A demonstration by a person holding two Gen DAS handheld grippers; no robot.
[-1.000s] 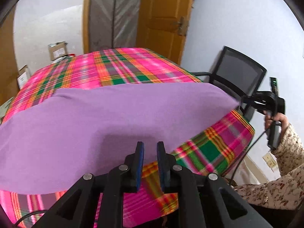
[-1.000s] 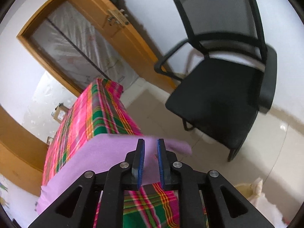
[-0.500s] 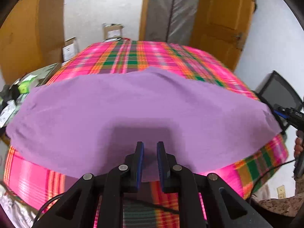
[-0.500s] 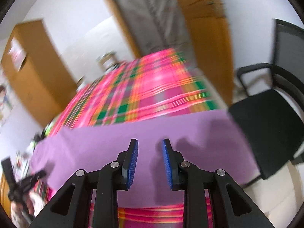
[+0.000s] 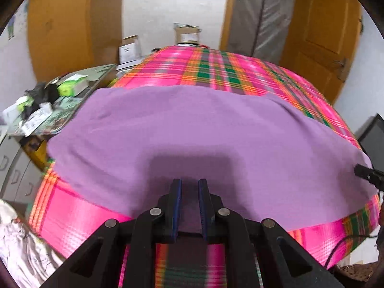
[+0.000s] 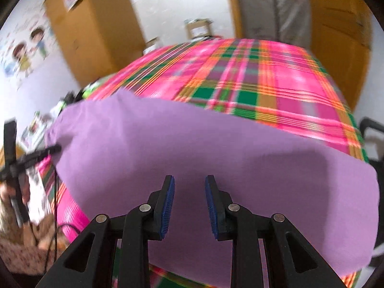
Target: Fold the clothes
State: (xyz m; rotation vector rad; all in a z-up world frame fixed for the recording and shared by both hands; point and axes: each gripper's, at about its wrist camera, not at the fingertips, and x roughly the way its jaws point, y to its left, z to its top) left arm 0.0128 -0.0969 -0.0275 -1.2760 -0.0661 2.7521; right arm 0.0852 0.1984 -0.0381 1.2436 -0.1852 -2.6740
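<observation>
Garment: purple cloth [image 5: 192, 132] spread flat across the near part of the plaid-covered table [image 5: 240, 72]; a folded slab by the look of it, no sleeves or collar visible
Long axis: running side to side in front of both cameras, across the line of the fingers; short axis pointing away toward the doorway
Left gripper [image 5: 189, 204]: poised over the near hem, toward the left half; jaws close together with a narrow gap, nothing pinched between them
Right gripper [image 6: 189, 204]: over the right half, cloth directly under the tips; jaws spread wide, empty
Nearer hand: neither clearly; each within short reach of its own end
Next move, judged: each hand dropping onto the near edge, then carrying it away or across
</observation>
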